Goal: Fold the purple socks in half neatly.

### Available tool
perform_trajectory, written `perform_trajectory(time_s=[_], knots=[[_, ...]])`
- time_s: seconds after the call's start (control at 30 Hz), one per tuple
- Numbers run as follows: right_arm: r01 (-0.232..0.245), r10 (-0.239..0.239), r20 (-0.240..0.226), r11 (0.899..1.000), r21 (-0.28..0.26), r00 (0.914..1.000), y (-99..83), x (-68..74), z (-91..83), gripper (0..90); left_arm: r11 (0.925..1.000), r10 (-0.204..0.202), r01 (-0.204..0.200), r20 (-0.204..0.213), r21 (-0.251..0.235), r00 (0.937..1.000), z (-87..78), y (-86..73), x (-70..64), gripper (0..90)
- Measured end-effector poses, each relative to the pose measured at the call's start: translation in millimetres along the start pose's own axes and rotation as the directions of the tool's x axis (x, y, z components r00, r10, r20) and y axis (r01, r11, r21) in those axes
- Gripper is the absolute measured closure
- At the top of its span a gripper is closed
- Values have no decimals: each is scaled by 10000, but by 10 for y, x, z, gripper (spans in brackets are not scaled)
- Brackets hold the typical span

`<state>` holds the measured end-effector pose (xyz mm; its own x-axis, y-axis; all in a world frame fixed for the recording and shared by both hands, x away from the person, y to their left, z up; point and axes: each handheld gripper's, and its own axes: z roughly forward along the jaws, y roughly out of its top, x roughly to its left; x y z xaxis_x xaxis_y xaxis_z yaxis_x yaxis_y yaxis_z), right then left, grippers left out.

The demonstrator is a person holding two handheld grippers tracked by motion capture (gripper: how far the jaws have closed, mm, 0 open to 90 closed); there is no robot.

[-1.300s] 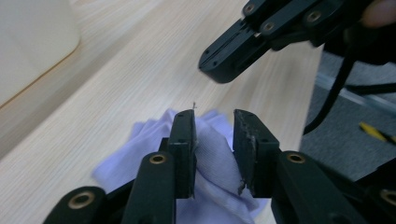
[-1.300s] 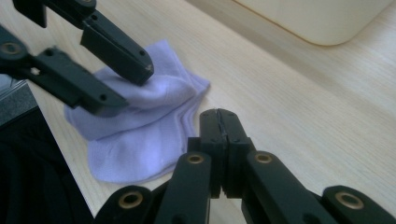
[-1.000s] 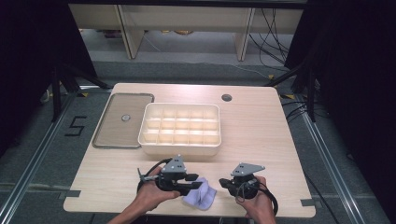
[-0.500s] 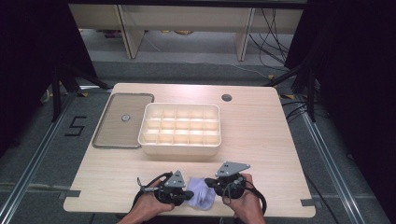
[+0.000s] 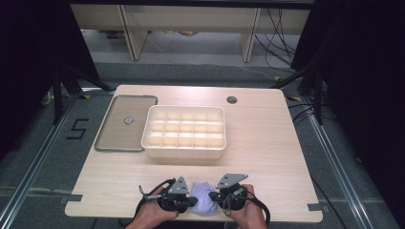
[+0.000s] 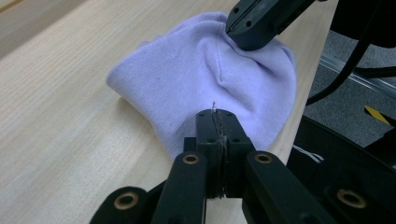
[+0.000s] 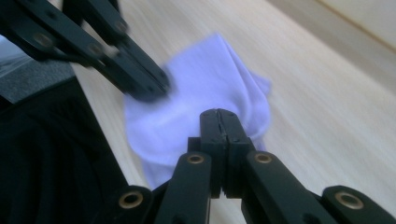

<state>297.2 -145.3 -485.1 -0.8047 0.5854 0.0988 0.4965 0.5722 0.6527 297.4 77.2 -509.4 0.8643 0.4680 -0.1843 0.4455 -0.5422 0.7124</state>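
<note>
A soft, pale lilac knit cloth [image 6: 205, 79], bunched into a rounded heap with a stitched seam, lies at the near edge of the light wood-grain tabletop [image 5: 267, 143]. The left tongs [image 5: 191, 202] are pressed together, pinching its near fold; the right tongs [image 5: 213, 196] likewise pinch its other side. A cream gridded plastic tray [image 5: 184, 151] sits mid-tabletop, well apart.

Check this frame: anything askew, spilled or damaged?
Only the lilac cloth: it lies bunched at the table's near edge, pinched by both shut claws, left and right. Nothing is spilled or damaged.
</note>
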Motion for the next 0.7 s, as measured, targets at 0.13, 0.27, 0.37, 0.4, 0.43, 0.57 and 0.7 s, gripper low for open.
perform_trajectory(time_s=[0.13, 0.27, 0.37, 0.4, 0.43, 0.57, 0.7], knots=[[-148, 137, 268, 9989, 439, 9995, -83, -69, 17, 900, 9996, 275, -275, -41, 98, 9996, -25, -11, -20, 865], [7, -14, 158, 9989, 470, 9999, -87, -77, 29, 900, 9996, 218, -218, 14, -175, 9998, -66, 33, -46, 849], [98, -98, 8, 9988, 470, 10000, -83, -89, 49, 900, 9979, 219, -238, -308, -609, 9993, -79, 201, 7, 855], [60, -63, 46, 9988, 476, 10000, -82, -89, 50, 900, 9976, 257, -278, -326, -638, 9991, -62, 228, 34, 859], [73, -74, 8, 9989, 472, 10000, -83, -89, 48, 900, 9977, 251, -281, -488, -621, 9985, -40, 253, 79, 863], [-37, 30, 188, 9993, 372, 9998, -94, -79, 61, 900, 9980, -222, 186, -603, -596, 9979, 38, 246, 255, 879], [-119, 115, 83, 9984, 554, 9999, -86, -83, 51, 900, 9993, -172, 149, -689, -339, 9975, 70, 206, 324, 887]])
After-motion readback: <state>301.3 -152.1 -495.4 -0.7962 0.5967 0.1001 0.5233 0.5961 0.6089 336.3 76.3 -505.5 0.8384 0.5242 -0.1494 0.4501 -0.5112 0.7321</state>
